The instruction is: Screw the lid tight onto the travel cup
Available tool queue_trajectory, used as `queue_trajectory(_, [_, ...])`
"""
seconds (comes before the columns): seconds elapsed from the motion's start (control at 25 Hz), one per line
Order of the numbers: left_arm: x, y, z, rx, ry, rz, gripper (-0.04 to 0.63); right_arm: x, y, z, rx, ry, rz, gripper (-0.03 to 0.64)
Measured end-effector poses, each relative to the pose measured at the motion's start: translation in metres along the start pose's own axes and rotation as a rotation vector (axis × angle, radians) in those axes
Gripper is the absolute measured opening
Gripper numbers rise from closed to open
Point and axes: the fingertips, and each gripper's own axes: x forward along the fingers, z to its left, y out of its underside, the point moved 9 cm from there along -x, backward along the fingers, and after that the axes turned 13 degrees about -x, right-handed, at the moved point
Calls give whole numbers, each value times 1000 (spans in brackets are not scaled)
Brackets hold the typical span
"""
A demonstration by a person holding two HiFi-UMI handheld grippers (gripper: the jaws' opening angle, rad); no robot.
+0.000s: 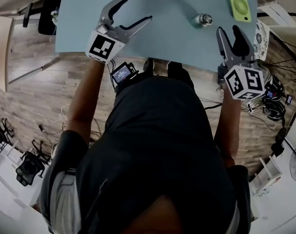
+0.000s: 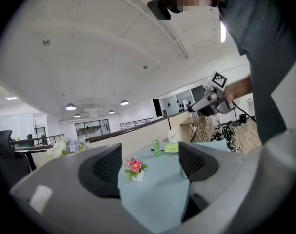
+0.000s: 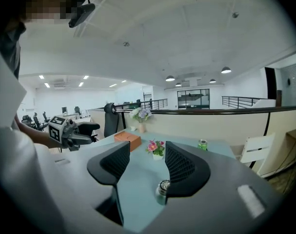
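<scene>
Holding ribbed fingers wide apart, left gripper and right gripper flank the shiny cylindrical travel cup.

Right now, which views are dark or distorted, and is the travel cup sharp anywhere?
Head view: dim, the person's body nearly black, yet the travel cup looks fairly sharp. Left gripper view: strong fisheye bending, black corners, bright ceiling. Right gripper view: same bending; the cup is soft, partly behind one jaw.
</scene>
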Motion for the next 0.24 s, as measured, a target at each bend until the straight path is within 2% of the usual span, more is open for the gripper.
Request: queue_trajectory(0.24, [-47, -2, -5, -6, -76, -25, 414, -24, 1, 7, 16, 59, -19, 227])
